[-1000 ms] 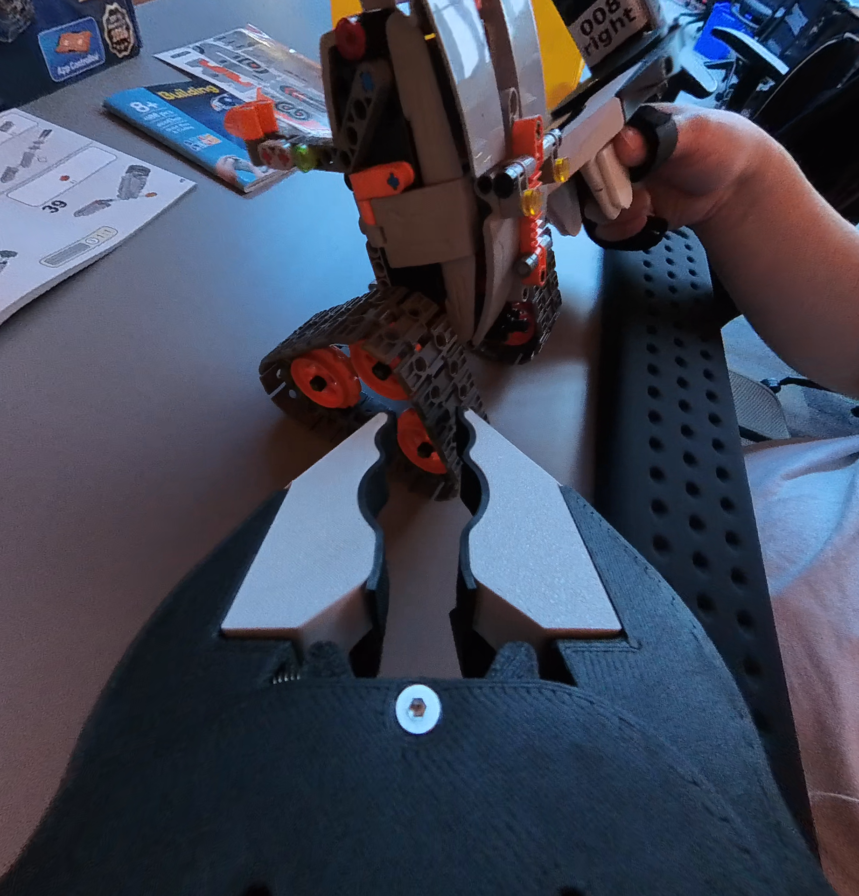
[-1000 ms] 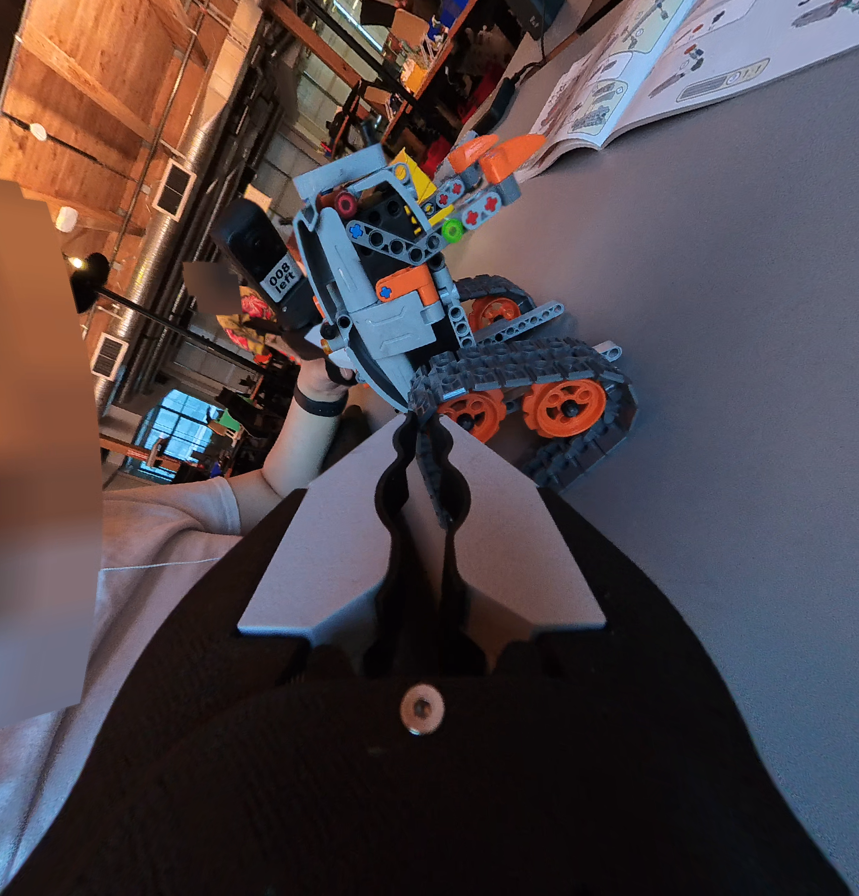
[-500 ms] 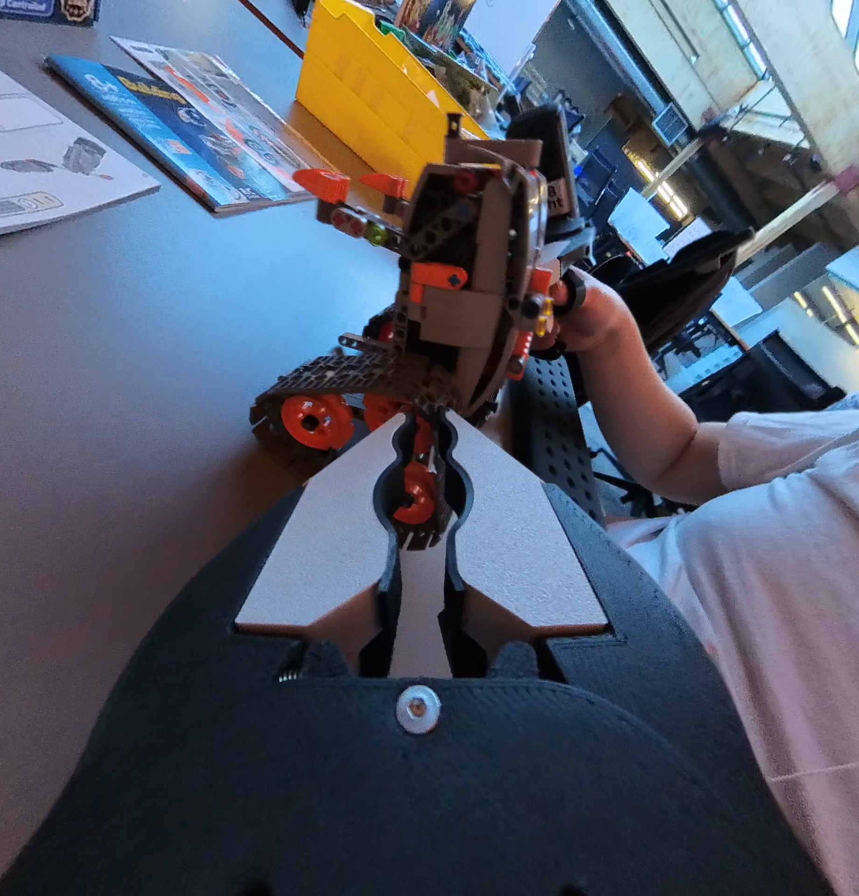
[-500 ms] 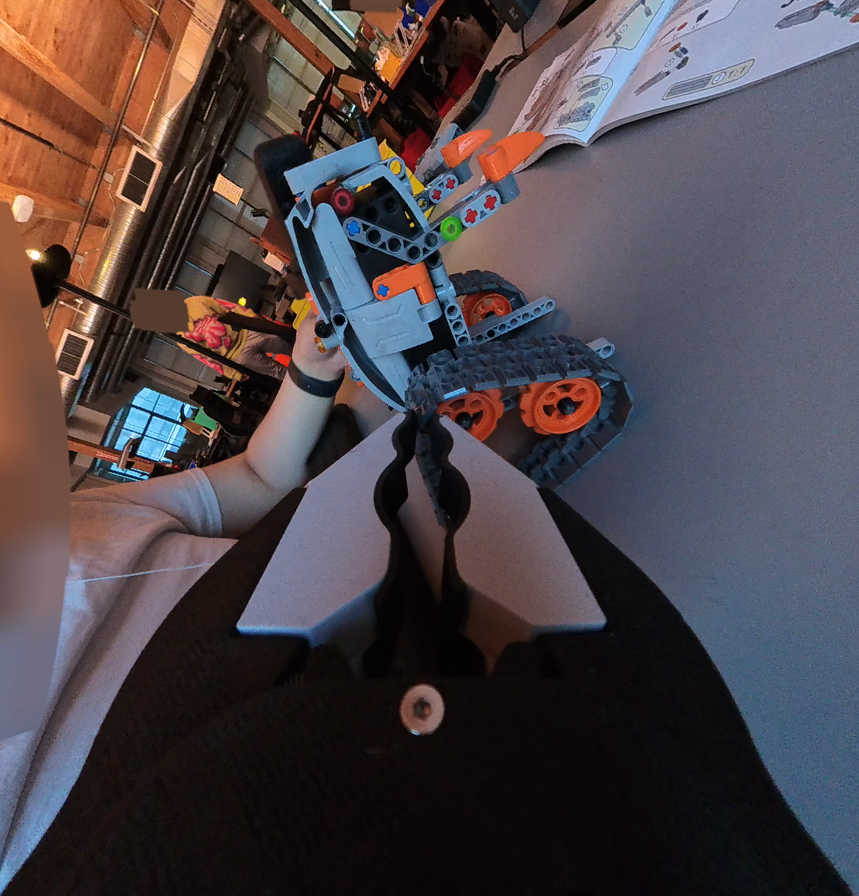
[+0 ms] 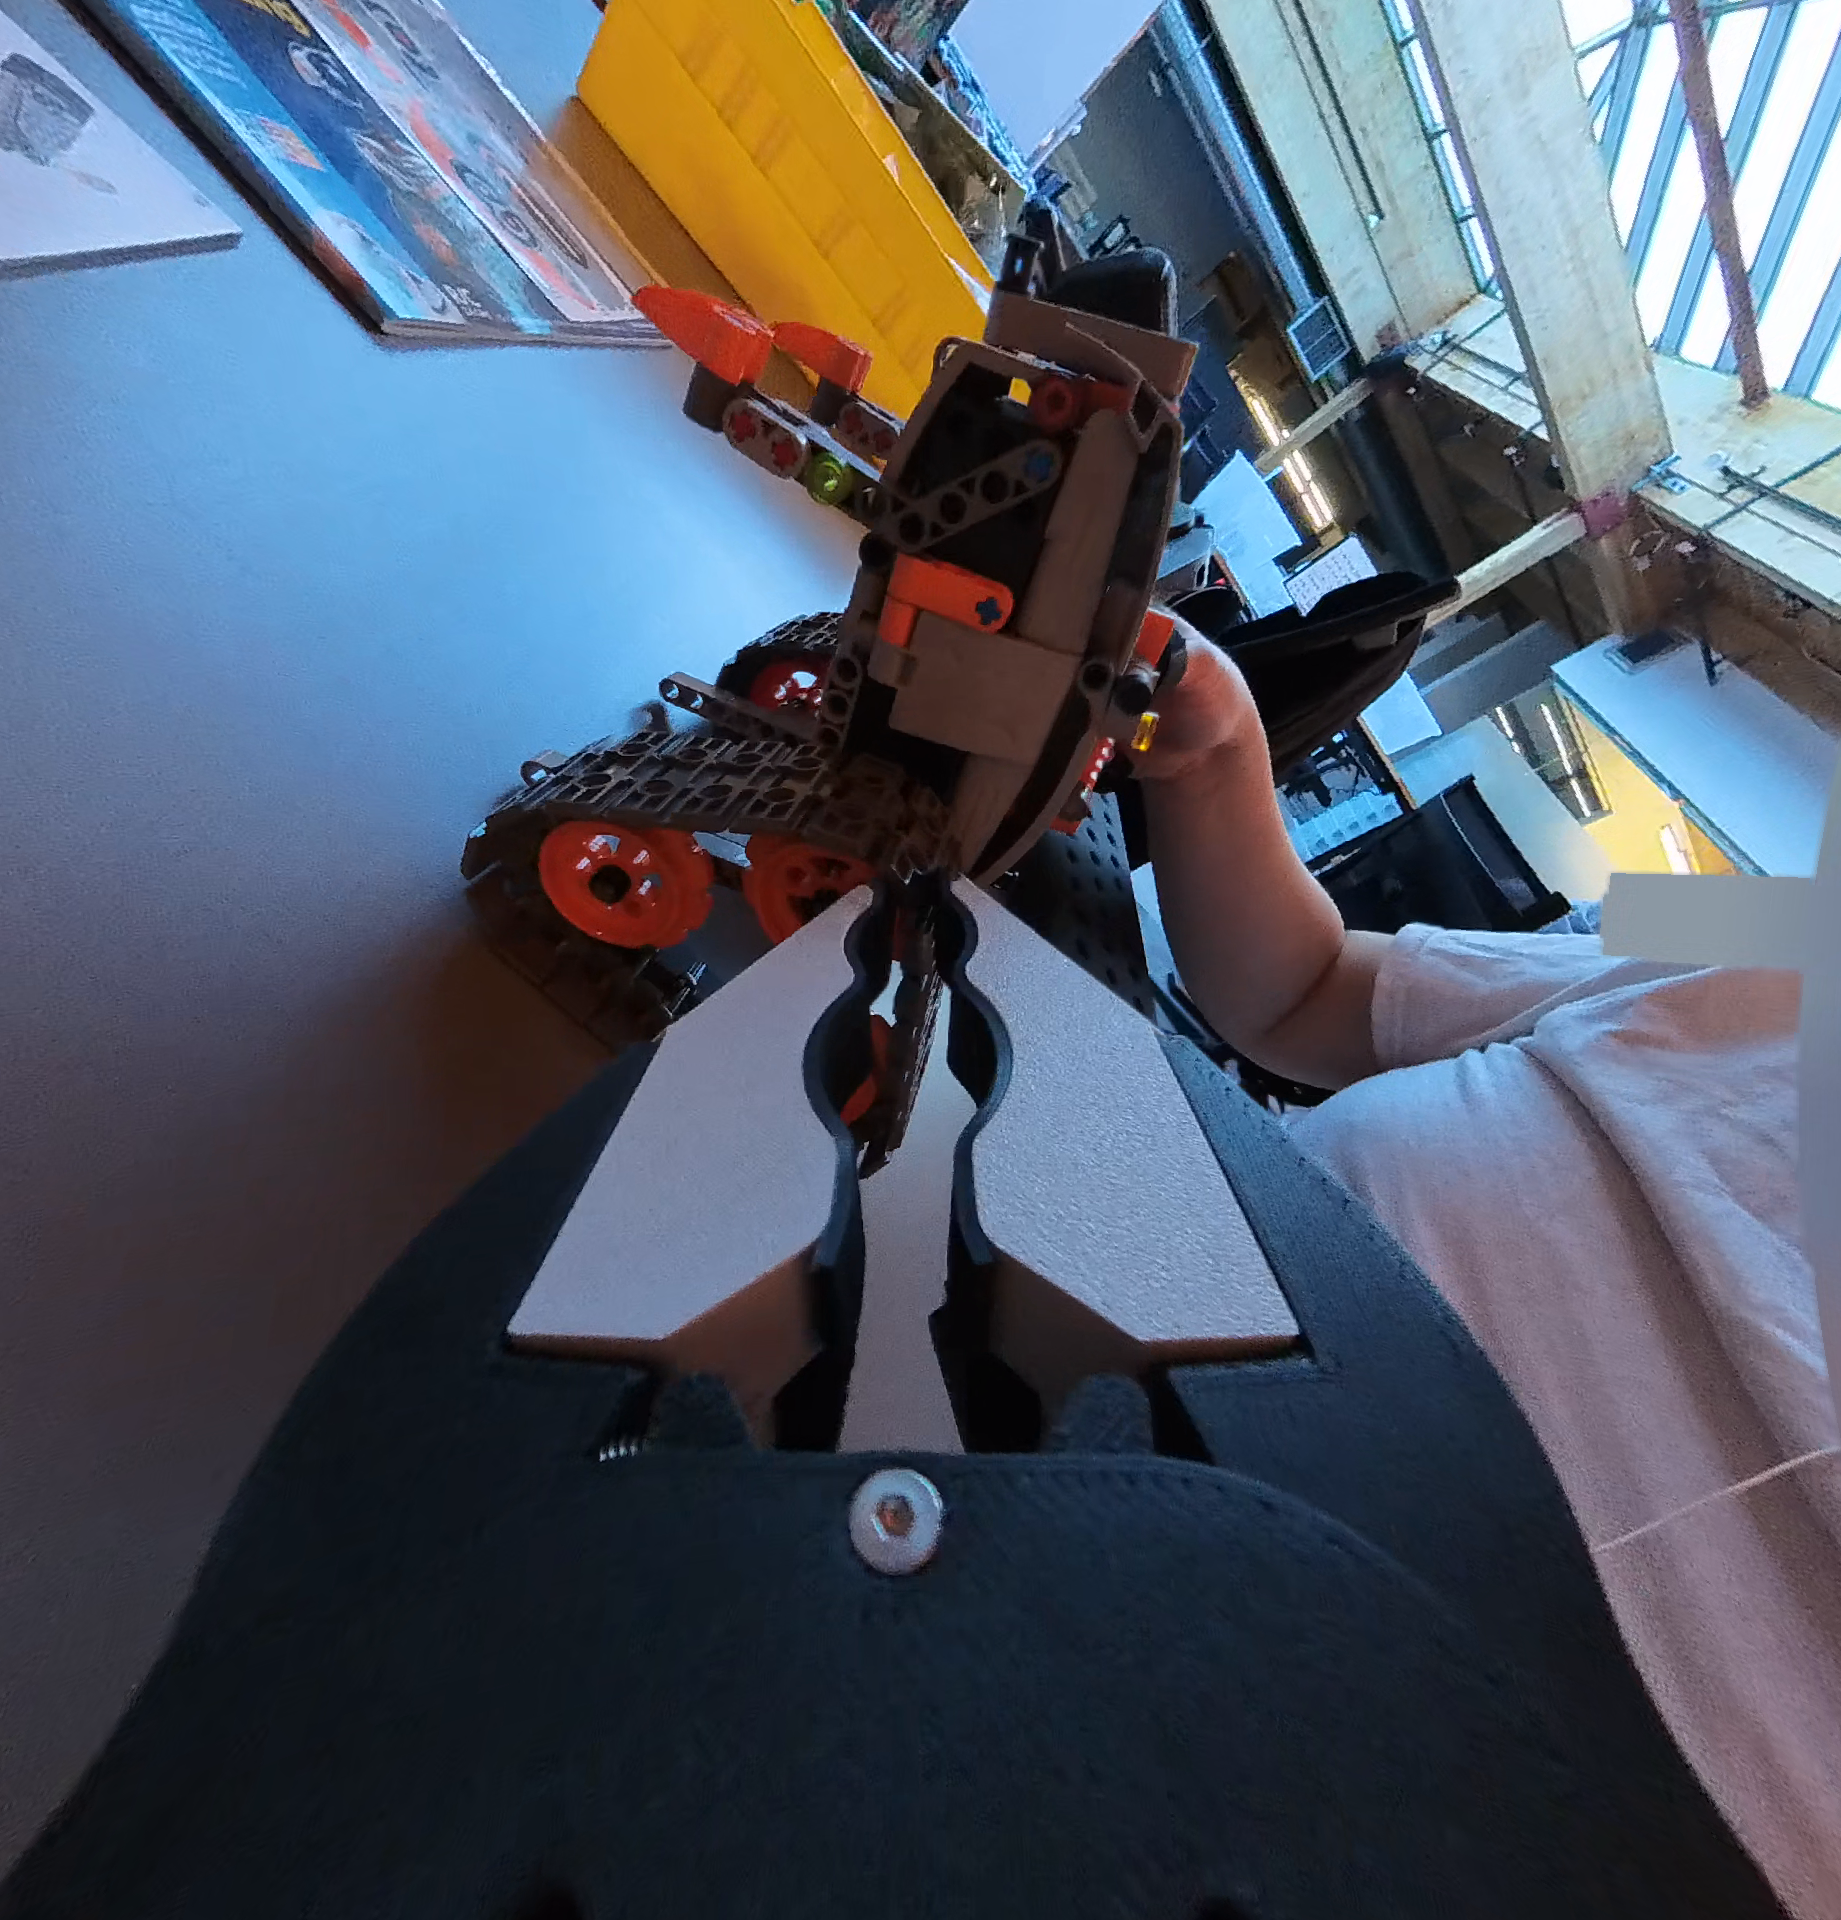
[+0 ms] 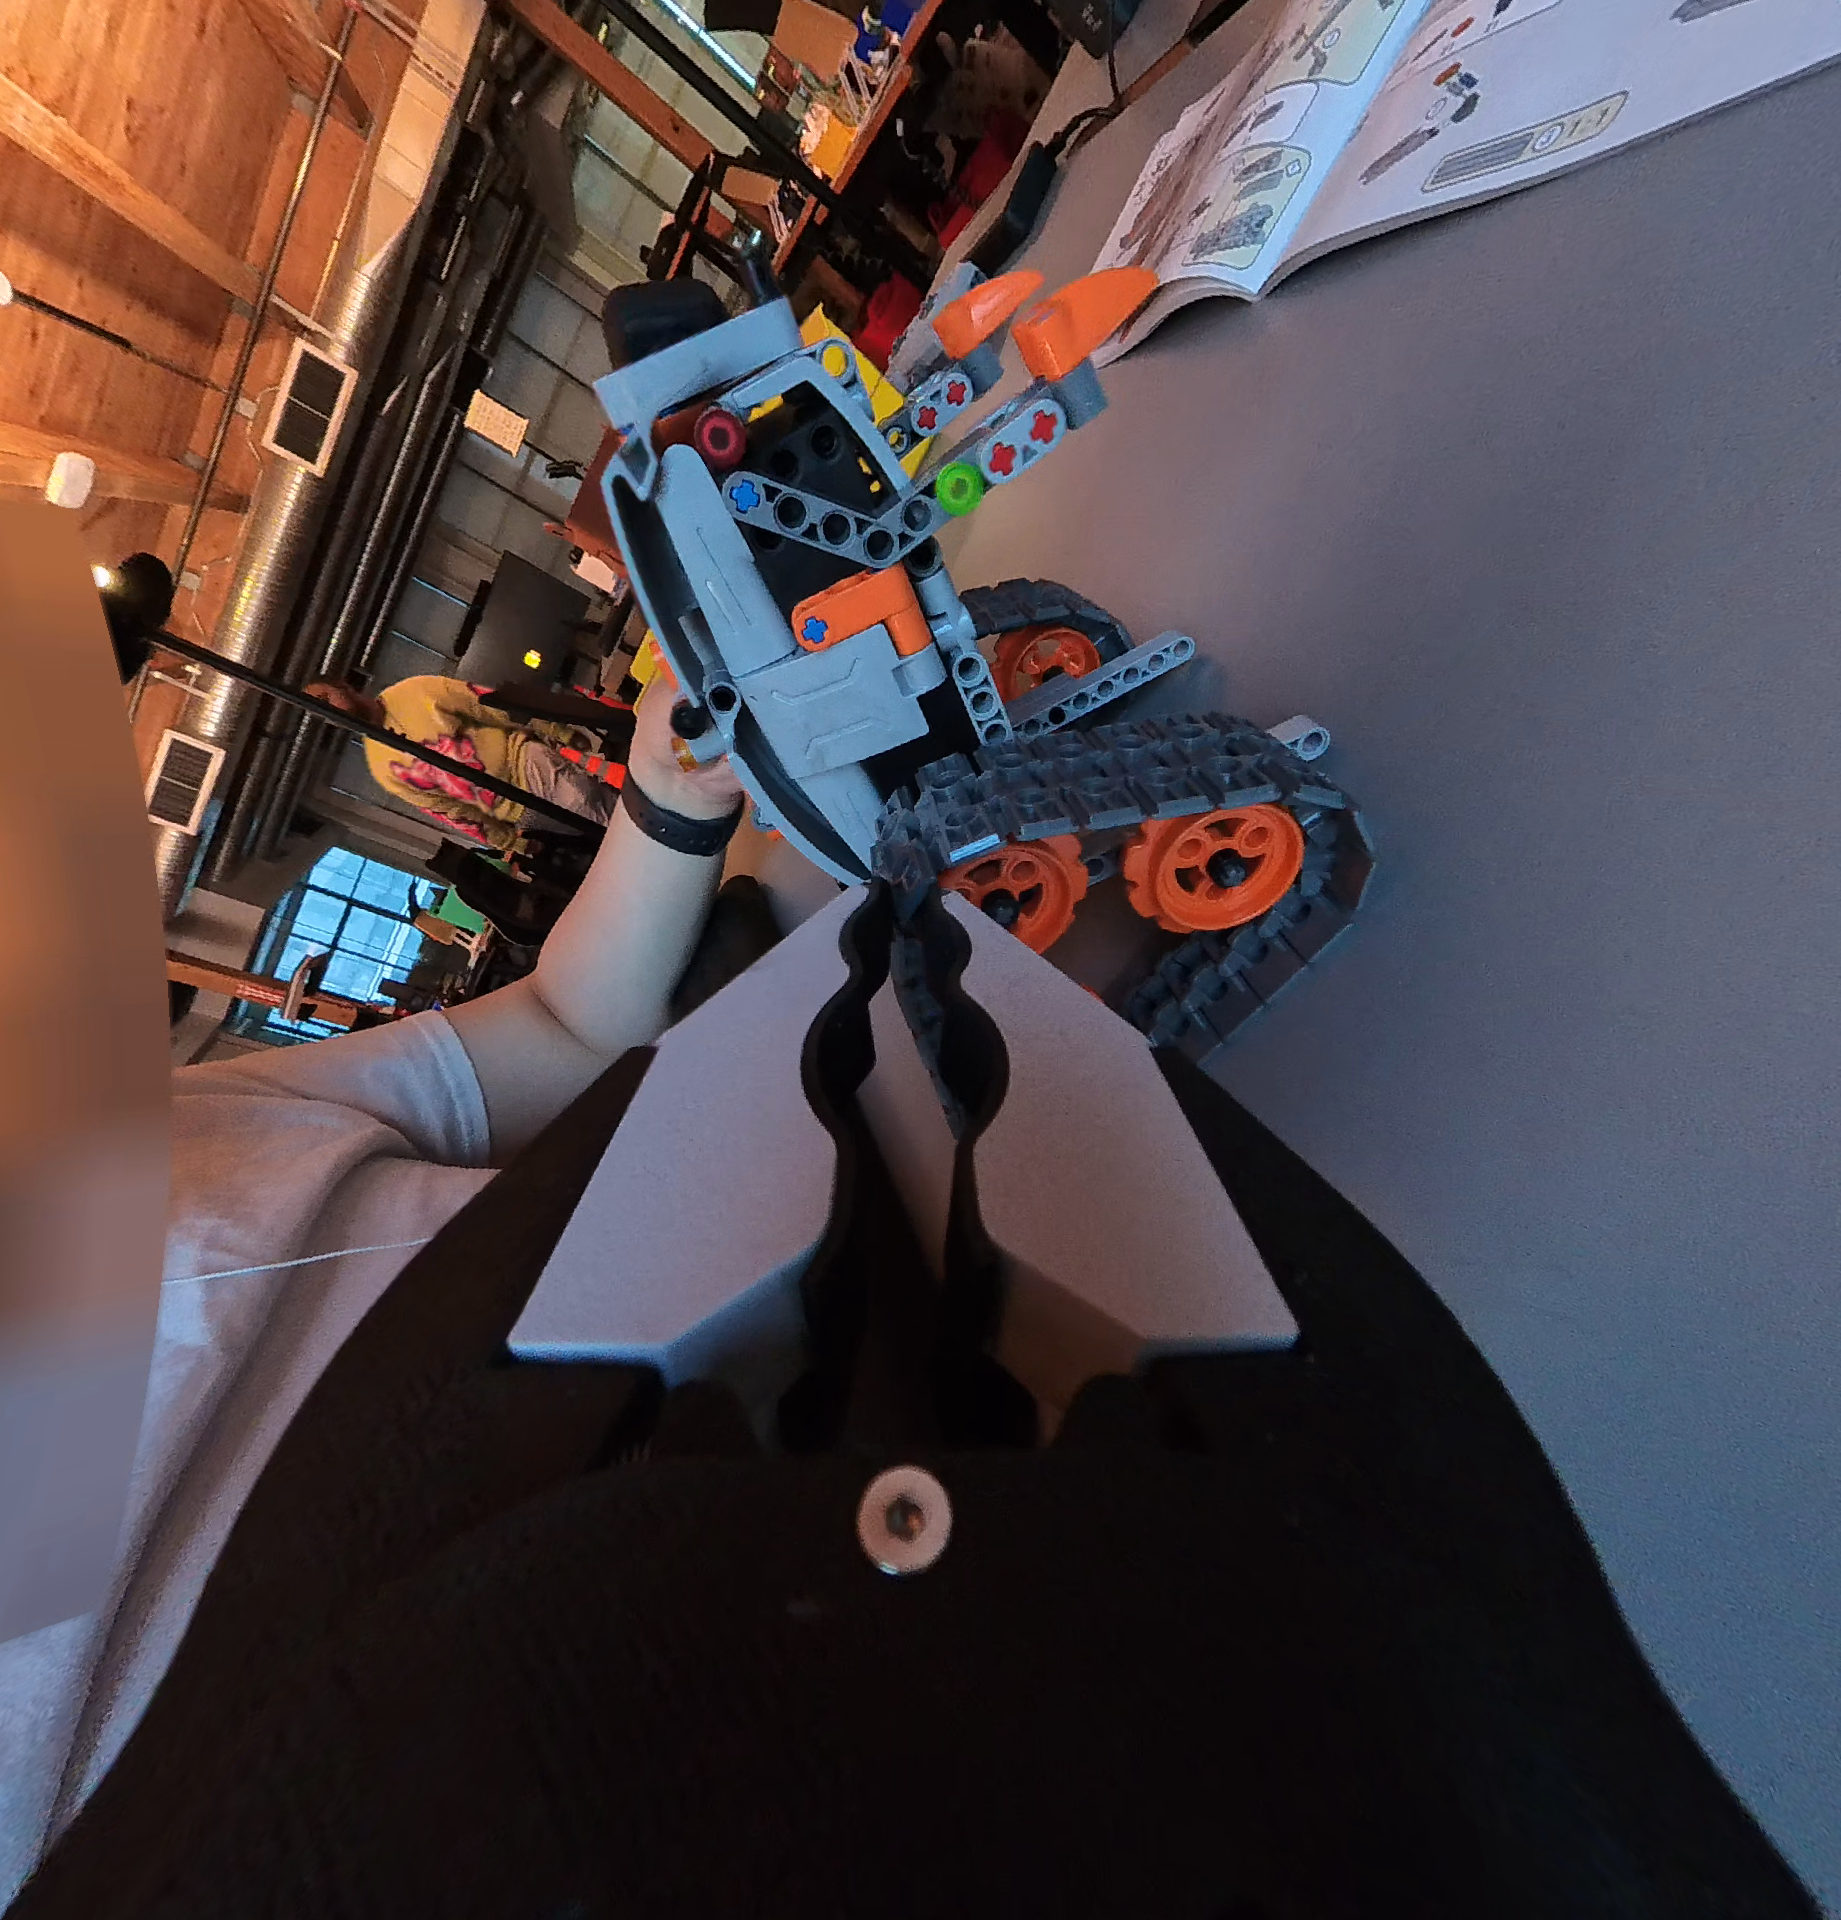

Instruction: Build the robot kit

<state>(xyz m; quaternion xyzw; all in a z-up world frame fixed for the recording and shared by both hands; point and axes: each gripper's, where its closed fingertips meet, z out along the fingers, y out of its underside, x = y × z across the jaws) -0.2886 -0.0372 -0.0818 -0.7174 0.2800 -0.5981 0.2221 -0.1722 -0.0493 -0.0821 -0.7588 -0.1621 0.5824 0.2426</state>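
Note:
A grey and orange brick-built tracked robot (image 5: pixel 989 634) stands on the grey table (image 5: pixel 220 727), with dark tracks, orange wheels and two orange-tipped arms. My left gripper (image 5: pixel 911 914) is shut on the rear end of its near track (image 5: pixel 900 1049), where an orange wheel shows between the jaws. In the right wrist view the same robot (image 6: pixel 822 665) shows from its other side. My right gripper (image 6: pixel 911 914) is shut on the rear end of that side's track (image 6: pixel 931 1013). A hand (image 6: pixel 677 769) with a dark wristband is behind the robot.
A blue booklet (image 5: pixel 376 197) and a yellow bin (image 5: pixel 781 197) lie beyond the robot. An open instruction booklet (image 6: pixel 1415 135) lies at the far side of the table. A black perforated strip (image 5: pixel 1082 914) runs along the table edge near the person's pale shirt (image 5: pixel 1570 1247). The grippers' ends are close to 12 cm from one another.
My left gripper has closed from open onto the robot's rear track and rolled over, so the table tilts in view. My right gripper stays shut on the other track and the view shifts slightly.

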